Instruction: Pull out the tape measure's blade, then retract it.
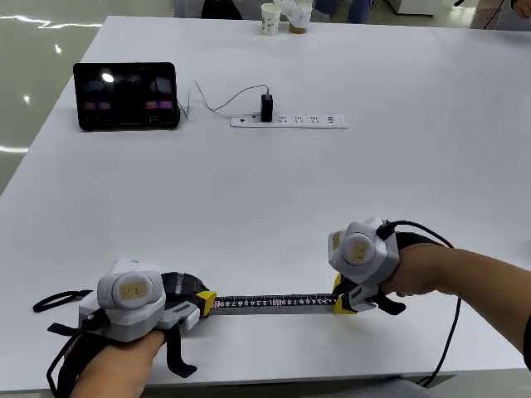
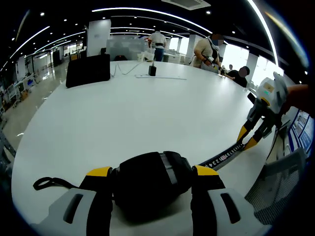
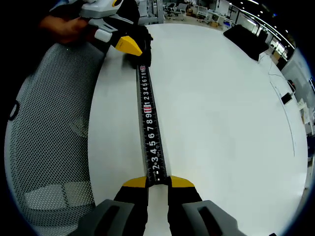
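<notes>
The left gripper [image 2: 152,172] clamps its yellow-tipped jaws around the black tape measure case [image 2: 150,189] near the front edge of the white table [image 1: 290,191]. The right gripper [image 3: 157,183], its jaws nearly together, pinches the free end of the blade [image 3: 149,123]. The blade lies flat on the table, drawn out straight between the two grippers (its printed numbers face up). A black strap [image 1: 58,300] lies on the table to the left of the case. Well beyond, a dark tablet [image 1: 126,94] stands near a white power strip [image 1: 288,121] with a black charger [image 1: 267,108] plugged in. A paper cup [image 1: 270,18] sits at the far edge; what it holds cannot be told.
</notes>
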`<state>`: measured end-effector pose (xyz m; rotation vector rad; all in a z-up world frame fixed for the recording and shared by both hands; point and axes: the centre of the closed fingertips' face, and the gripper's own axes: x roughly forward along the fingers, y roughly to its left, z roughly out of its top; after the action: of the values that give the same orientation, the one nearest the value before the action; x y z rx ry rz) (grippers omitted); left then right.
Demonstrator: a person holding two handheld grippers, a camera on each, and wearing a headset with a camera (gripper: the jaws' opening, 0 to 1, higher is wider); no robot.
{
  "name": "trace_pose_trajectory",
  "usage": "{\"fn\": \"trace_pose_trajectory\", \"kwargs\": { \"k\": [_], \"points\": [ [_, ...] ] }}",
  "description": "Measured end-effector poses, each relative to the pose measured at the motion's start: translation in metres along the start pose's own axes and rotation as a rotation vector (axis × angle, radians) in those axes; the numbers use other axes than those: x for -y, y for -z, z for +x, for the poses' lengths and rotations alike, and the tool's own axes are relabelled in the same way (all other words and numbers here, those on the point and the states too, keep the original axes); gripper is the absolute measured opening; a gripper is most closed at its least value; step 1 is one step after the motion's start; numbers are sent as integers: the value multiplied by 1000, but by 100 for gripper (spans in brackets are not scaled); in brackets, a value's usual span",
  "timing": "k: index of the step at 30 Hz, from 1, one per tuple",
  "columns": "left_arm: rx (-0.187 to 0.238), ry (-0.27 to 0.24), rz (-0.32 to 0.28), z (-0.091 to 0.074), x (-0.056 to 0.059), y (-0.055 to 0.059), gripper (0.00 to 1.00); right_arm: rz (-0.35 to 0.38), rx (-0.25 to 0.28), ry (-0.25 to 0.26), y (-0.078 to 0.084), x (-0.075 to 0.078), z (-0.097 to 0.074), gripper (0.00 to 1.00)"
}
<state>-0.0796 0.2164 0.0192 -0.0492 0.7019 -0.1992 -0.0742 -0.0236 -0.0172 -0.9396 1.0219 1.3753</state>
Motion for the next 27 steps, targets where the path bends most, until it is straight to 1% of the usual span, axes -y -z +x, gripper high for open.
{"fn": "trace_pose_trajectory", "kwargs": {
  "k": [10, 27],
  "points": [
    [2, 0, 0, 0, 0, 0, 59, 6, 1, -5, -2, 0, 1, 11],
    [2, 0, 0, 0, -1, 0, 59, 24, 5, 3, -8, 0, 3, 11]
  ]
}}
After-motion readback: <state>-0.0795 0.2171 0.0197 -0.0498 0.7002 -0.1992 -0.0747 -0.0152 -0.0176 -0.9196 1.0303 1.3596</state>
